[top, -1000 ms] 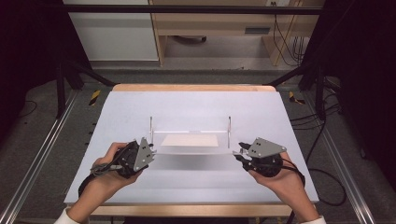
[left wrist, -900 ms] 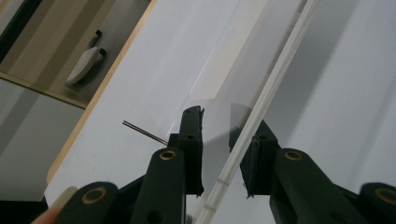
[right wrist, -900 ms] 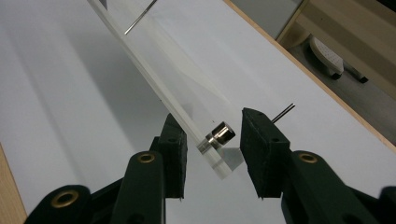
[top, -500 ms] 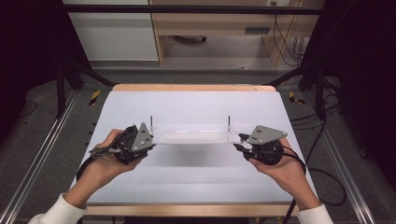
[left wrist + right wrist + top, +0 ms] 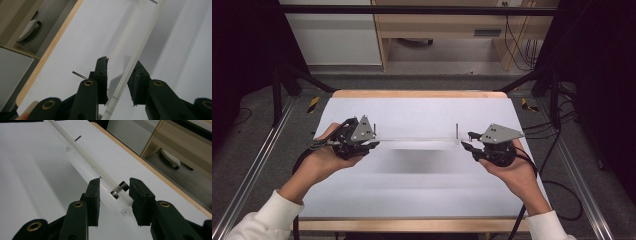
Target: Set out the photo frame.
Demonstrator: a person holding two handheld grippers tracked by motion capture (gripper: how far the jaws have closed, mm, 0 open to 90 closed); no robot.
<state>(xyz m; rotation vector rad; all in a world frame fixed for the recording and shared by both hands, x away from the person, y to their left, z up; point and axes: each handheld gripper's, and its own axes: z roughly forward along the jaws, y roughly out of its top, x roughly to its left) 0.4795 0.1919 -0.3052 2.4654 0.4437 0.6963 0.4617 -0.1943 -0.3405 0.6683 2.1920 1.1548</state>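
Evidently white worktop (image 5: 422, 190): shadowed below the load | clear acrylic panel (image 5: 417, 139): held level above it, edge-on; probably light, stiff, slippery, brittle, so grip the ends | left gripper (image 5: 371, 145), right gripper (image 5: 467, 140): fingers clamped on one end each.

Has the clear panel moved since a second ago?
Yes. The clear panel has tipped up off the white table: it lay flat between the two claws, and now shows edge-on as a thin line, with its shadow on the table below it.
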